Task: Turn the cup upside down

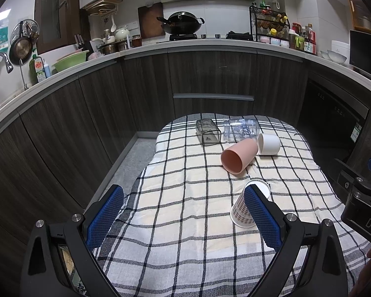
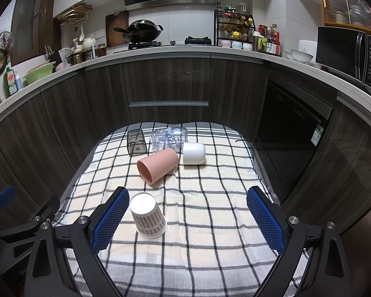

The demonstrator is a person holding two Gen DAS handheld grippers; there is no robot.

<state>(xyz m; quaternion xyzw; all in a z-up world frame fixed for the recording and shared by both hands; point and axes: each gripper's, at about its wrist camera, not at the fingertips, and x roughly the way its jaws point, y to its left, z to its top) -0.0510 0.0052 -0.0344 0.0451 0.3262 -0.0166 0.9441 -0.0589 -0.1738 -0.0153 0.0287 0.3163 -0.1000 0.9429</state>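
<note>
Now | paper cup [image 2: 148,216] inverted, base up, axis near vertical | left gripper [image 1: 183,219] wide | right gripper [image 2: 186,219] wide

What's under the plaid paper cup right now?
The plaid paper cup stands upside down, rim on the checked cloth. Only its white base shows on top; whatever is under it is covered.

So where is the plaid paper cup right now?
The plaid paper cup stands upside down on the checked cloth, nearest the grippers, in front of the pink plastic cup.

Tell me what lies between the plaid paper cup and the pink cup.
Only bare checked cloth separates the plaid paper cup from the pink cup, clearest in the right wrist view.
</note>
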